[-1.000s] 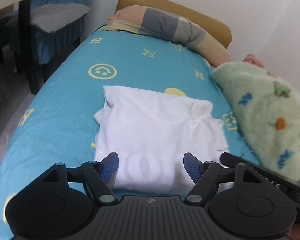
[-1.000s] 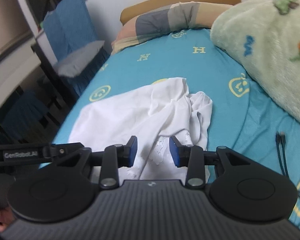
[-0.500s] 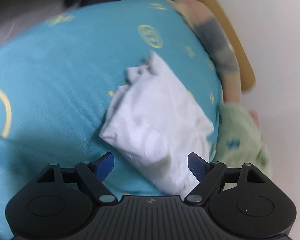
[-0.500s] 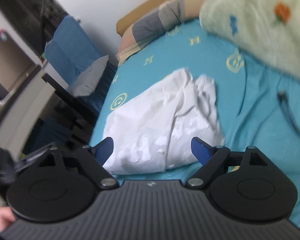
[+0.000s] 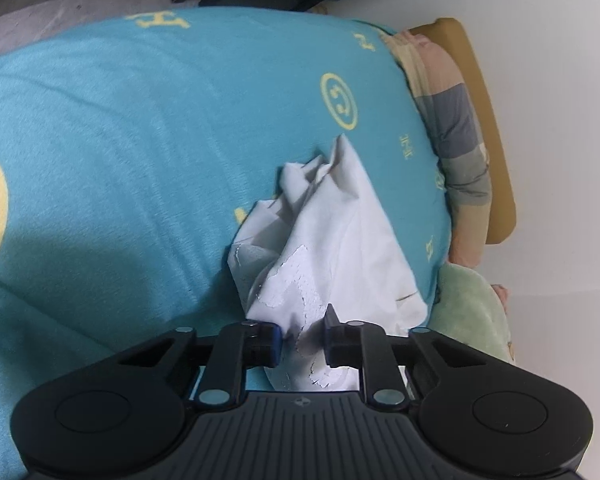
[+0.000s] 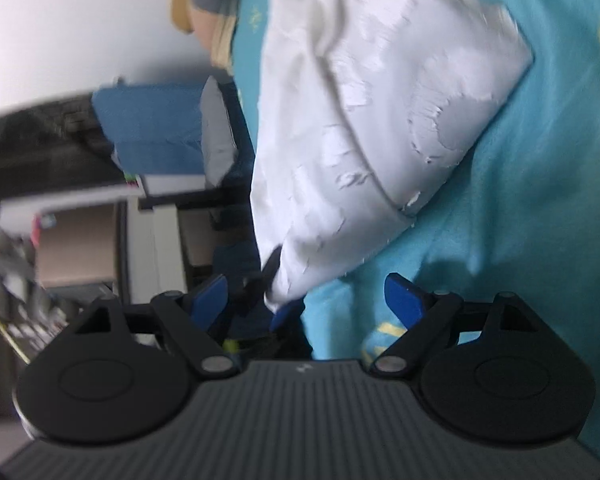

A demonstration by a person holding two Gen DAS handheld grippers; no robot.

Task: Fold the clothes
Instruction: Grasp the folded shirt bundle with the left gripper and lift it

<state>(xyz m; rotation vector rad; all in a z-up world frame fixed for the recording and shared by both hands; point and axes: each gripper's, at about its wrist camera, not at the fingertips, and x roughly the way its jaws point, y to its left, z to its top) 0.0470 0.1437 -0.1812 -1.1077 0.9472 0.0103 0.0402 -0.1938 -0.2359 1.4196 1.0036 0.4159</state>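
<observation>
A white garment (image 5: pixel 332 240) with a cracked white print lies bunched on the teal bed sheet (image 5: pixel 140 140). My left gripper (image 5: pixel 302 338) is shut on the garment's near corner and the cloth rises from the sheet into it. In the right wrist view the garment (image 6: pixel 372 100) is lifted at one corner by the other gripper's blue-tipped fingers (image 6: pixel 278 280). My right gripper (image 6: pixel 314 298) is open and empty, just below that held corner, over the sheet (image 6: pixel 540 200).
A striped pillow (image 5: pixel 456 128) and tan headboard (image 5: pixel 488 128) lie at the bed's far end. A green fleece blanket (image 5: pixel 472 312) is beside the garment. A blue-covered chair (image 6: pixel 152 132) and shelves (image 6: pixel 60 216) stand beside the bed.
My left gripper has shut on the garment's corner and lifted it. My right gripper has let go of the cloth, opened and rolled sideways. Both views have tilted strongly.
</observation>
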